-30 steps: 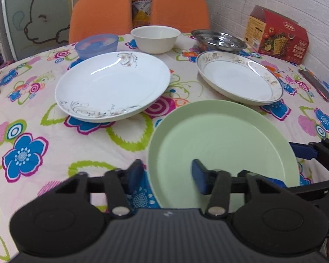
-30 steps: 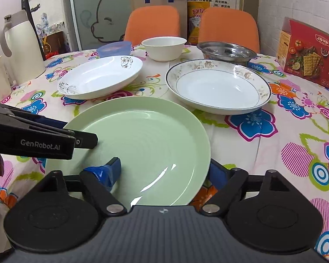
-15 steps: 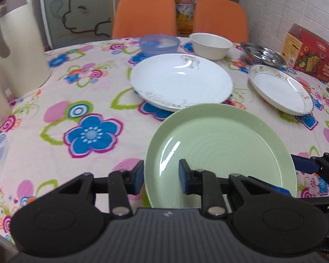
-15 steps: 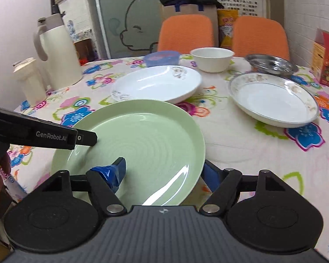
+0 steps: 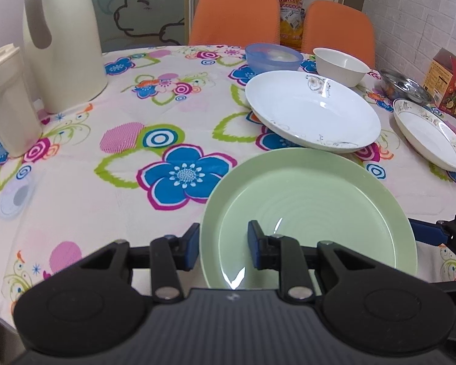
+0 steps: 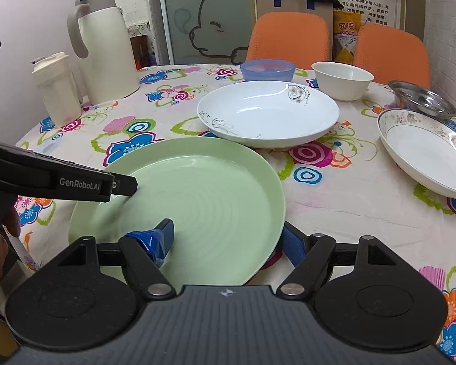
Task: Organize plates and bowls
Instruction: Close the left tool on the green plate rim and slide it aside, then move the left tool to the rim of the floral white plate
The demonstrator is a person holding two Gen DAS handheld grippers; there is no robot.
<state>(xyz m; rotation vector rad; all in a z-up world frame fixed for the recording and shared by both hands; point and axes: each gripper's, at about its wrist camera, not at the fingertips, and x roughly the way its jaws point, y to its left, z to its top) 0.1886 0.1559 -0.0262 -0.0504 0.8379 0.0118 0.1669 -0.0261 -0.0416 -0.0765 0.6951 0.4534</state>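
With the green plate [image 5: 313, 210] low and centre in both views, its rim straddled by the left gripper [image 5: 223, 245] and right gripper [image 6: 228, 237] fingers, both should carry it level to the white plate [image 6: 267, 112].

Round pale green plate [image 5: 316, 200] sits at the table's near edge, gripped on both sides. Two white patterned ceramic plates [image 6: 267, 112] [image 6: 425, 149] lie mid-table; blue plastic bowl [image 6: 267, 71], white bowl [image 6: 342, 79] and steel bowl [image 6: 422, 99] line the far edge.

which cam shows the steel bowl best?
Right wrist. The steel bowl shows its rim and inside, behind the gold-rimmed plate. Left wrist shows it smaller, near the right edge, glary.
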